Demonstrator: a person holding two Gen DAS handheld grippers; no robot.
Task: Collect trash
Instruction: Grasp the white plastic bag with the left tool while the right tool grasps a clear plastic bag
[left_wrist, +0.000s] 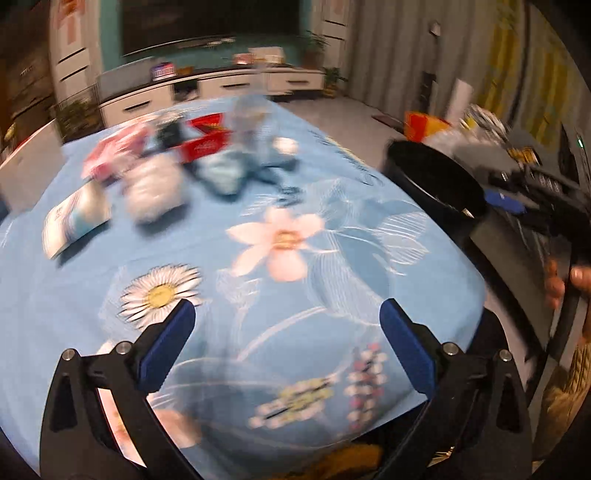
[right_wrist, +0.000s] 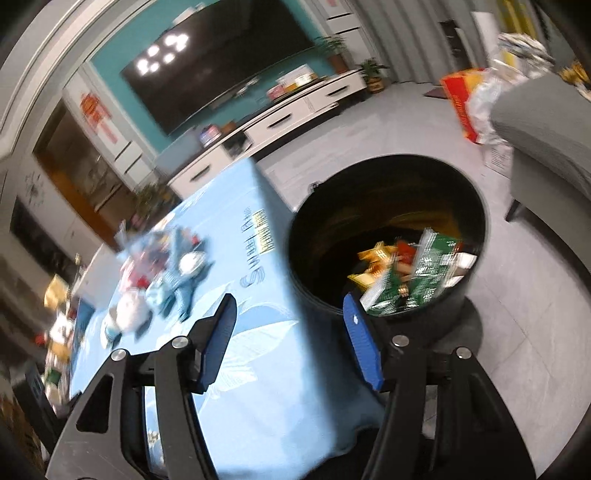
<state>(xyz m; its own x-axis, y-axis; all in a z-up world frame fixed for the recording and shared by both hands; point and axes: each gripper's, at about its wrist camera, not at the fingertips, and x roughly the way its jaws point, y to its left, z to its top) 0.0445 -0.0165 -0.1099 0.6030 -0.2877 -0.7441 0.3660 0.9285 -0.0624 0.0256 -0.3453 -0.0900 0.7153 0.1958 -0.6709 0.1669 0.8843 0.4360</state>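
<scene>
A blurred heap of trash lies on the far part of the table: a red box (left_wrist: 205, 142), a white crumpled wad (left_wrist: 153, 190), blue wrappers (left_wrist: 225, 173) and a flat packet (left_wrist: 74, 221). The heap also shows in the right wrist view (right_wrist: 162, 273). A black round bin (right_wrist: 388, 236) stands on the floor right of the table, holding a green wrapper (right_wrist: 424, 273) and other packets; it also shows in the left wrist view (left_wrist: 436, 181). My left gripper (left_wrist: 286, 310) is open and empty above the near tablecloth. My right gripper (right_wrist: 290, 306) is open and empty, near the bin's rim.
The table wears a light blue flowered cloth (left_wrist: 280, 236). A grey sofa (right_wrist: 546, 140) stands at the right with bags (right_wrist: 480, 96) beside it. A white TV cabinet (right_wrist: 280, 122) and a dark TV (right_wrist: 221, 62) are along the far wall.
</scene>
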